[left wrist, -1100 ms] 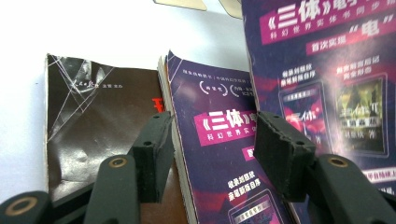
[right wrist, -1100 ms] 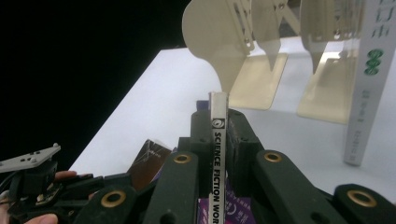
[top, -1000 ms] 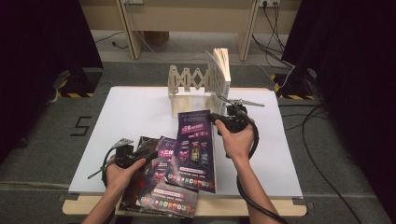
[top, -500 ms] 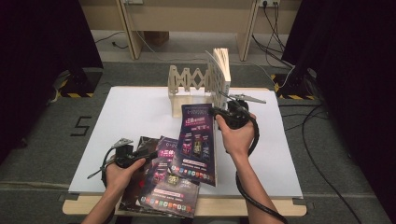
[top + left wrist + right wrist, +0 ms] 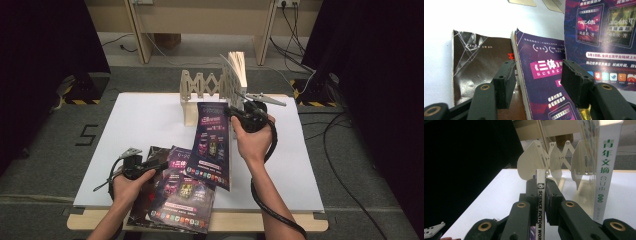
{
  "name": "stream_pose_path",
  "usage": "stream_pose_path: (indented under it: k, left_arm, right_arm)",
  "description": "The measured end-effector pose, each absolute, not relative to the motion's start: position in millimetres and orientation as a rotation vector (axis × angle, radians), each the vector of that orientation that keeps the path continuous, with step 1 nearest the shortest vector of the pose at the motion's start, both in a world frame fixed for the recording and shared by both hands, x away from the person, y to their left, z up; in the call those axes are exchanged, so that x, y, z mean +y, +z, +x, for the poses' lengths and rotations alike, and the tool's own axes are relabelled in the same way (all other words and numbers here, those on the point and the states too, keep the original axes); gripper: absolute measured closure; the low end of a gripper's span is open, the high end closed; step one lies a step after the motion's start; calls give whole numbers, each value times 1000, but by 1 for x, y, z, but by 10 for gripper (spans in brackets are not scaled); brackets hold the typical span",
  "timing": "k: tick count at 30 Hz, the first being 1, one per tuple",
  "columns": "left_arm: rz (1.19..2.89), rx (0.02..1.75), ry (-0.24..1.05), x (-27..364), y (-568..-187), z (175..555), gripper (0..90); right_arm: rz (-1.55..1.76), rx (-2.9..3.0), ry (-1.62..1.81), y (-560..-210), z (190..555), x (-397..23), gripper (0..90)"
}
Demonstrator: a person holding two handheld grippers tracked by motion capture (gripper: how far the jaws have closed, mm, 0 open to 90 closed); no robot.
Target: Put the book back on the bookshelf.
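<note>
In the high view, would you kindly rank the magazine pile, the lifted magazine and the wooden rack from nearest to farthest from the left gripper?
1. Magazine pile: right beside the left gripper, at the table's near edge.
2. Lifted magazine: mid-table, clamped in the right gripper.
3. Wooden rack: far edge, holding an upright book.

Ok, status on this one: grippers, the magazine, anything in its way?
Right gripper shut on magazine, raised toward rack. Left gripper open over the pile. White book already in rack.
</note>
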State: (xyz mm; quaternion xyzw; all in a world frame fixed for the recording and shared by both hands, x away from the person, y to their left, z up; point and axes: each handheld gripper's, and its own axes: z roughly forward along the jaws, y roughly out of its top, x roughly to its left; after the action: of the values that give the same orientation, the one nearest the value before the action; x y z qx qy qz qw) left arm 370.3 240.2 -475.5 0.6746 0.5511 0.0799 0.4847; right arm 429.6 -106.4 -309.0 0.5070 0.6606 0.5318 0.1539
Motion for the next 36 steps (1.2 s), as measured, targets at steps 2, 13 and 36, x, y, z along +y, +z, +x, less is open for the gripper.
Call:
stream_pose_path:
  k: [2, 13, 36]
  left_arm:
    - [1643, 1341, 194, 240, -476, 370, 445]
    - [1643, 1343, 193, 241, -476, 371, 445]
    - [1648, 1342, 191, 240, -477, 370, 444]
  right_arm:
    - [1448, 1886, 1519, -308, 430, -106, 834]
    - [1423, 1844, 1497, -302, 435, -102, 834]
    - [1406, 1760, 1499, -292, 446, -95, 834]
